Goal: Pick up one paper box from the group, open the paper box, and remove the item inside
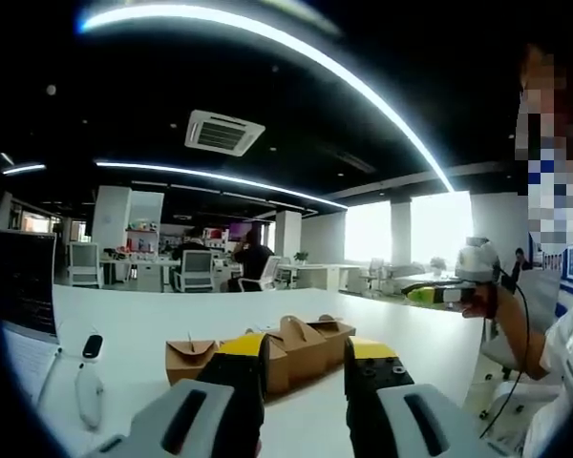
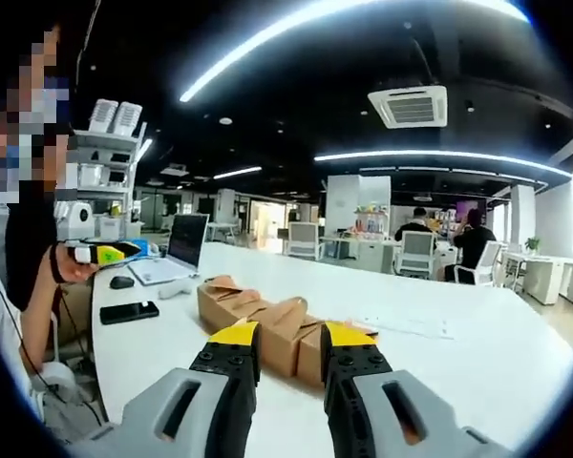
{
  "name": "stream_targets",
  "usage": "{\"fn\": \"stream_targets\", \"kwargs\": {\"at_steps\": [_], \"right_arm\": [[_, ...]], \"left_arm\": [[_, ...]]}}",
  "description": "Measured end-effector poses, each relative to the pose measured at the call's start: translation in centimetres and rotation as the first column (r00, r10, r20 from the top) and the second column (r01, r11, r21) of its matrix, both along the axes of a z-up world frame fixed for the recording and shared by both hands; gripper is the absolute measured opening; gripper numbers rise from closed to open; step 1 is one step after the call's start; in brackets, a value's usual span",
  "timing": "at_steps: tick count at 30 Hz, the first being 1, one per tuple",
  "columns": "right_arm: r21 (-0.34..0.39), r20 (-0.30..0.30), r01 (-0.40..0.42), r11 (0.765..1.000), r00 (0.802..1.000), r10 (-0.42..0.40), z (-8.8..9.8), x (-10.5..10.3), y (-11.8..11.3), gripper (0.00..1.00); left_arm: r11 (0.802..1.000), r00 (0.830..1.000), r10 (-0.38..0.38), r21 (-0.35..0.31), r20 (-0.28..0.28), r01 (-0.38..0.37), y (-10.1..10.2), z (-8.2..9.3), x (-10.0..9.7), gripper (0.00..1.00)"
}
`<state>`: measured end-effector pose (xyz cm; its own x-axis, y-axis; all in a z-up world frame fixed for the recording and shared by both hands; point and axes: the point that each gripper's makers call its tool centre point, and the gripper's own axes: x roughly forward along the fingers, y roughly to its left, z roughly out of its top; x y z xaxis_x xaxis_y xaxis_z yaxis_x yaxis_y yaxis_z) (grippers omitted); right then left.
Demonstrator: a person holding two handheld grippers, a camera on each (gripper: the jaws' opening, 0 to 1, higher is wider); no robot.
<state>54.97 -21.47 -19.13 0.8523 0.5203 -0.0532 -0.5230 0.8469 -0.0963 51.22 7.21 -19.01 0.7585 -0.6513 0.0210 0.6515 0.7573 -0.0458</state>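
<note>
A row of brown paper boxes [image 1: 267,348] sits on a white table [image 1: 153,320] in an open-plan office — in the left gripper view the row lies just beyond the yellow jaw tips, running from about 10 o'clock to 1 o'clock of the left gripper [image 1: 306,355]. Its jaws stand spread, nothing between them, the left tip overlapping the row's middle. In the right gripper view the same boxes [image 2: 267,320] stretch from 10 o'clock to 12 o'clock of the right gripper [image 2: 291,339], whose jaws are likewise parted and hold nothing; the nearest box shows in the gap between the tips. Bare tabletop [image 2: 477,348] opens wide at 2 o'clock of the boxes there, reaching to the far edge. At 9 o'clock lie a black phone [image 2: 129,312], a mouse [image 2: 122,281] and an open laptop [image 2: 177,253] near the table's edge — beside them a person's hand [image 2: 72,267] holds another gripper.
</note>
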Motion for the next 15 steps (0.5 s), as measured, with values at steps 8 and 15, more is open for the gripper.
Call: {"fn": "stream_targets", "kwargs": {"at_steps": [8, 15], "right_arm": [[-0.022, -0.006, -0.013, 1.000, 1.000, 0.013, 0.5, 1.0, 0.4, 0.26], [-0.036, -0.012, -0.011, 0.999, 1.000, 0.010, 0.7, 2.0, 0.5, 0.26]], "left_arm": [[1.000, 1.000, 0.005, 0.000, 0.002, -0.005, 0.2, 0.0, 0.0, 0.33], [0.999, 1.000, 0.004, 0.035, -0.001, -0.004, -0.2, -0.5, 0.1, 0.33]]}}
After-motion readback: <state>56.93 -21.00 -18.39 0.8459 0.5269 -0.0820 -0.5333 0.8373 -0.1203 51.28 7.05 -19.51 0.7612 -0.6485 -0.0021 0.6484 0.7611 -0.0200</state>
